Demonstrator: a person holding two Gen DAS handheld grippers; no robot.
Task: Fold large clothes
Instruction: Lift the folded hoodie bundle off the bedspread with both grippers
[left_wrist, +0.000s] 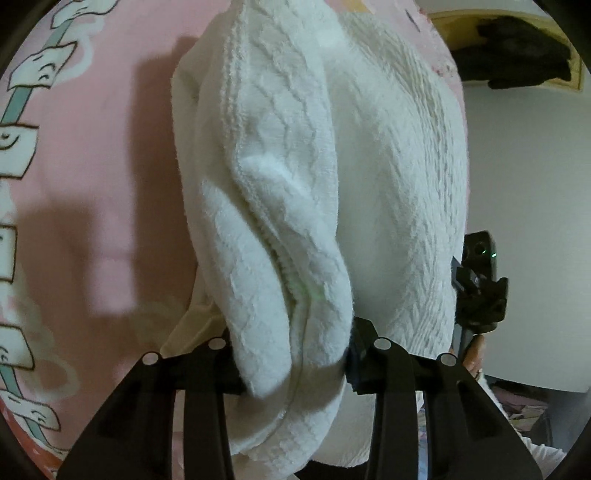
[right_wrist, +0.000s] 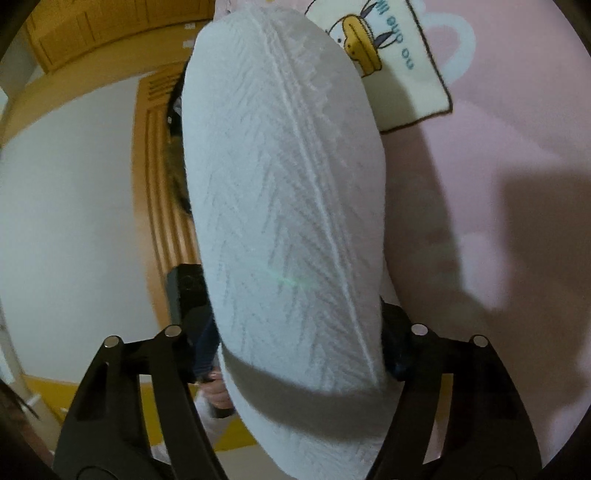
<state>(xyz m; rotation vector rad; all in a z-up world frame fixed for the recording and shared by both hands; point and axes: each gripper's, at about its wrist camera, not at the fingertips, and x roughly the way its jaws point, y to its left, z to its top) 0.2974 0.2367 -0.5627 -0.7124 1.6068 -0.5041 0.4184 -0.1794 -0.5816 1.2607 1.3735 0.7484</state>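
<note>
Knitwear fills both views: we have a white cable-knit sweater (left_wrist: 295, 206) held up off the pink printed bedsheet (left_wrist: 110, 166), each gripper pinching a bunched thickness of it. The left gripper (left_wrist: 295, 365) has its jaws closed onto a thick roll of fabric, part-open only as far as the bulk demands; the right gripper (right_wrist: 301, 354) grips the same sweater (right_wrist: 288, 192) likewise, fabric wedged between its fingers at 6 o'clock.

We judge this to be the carry-and-lay stage of a fold: the garment hangs between the two grips and has yet to be spread flat. The next move would call for lowering both hands together over the sheet, keeping the edge taut (a slack middle would bunch).

The left view alone shows the other gripper's body (left_wrist: 476, 288) at 3 o'clock and a folded sleeve or hem layer doubled over the front. The right view alone shows a duck-print patch (right_wrist: 384, 55) at 1 o'clock and a wooden door (right_wrist: 159, 184) at 9 o'clock.
</note>
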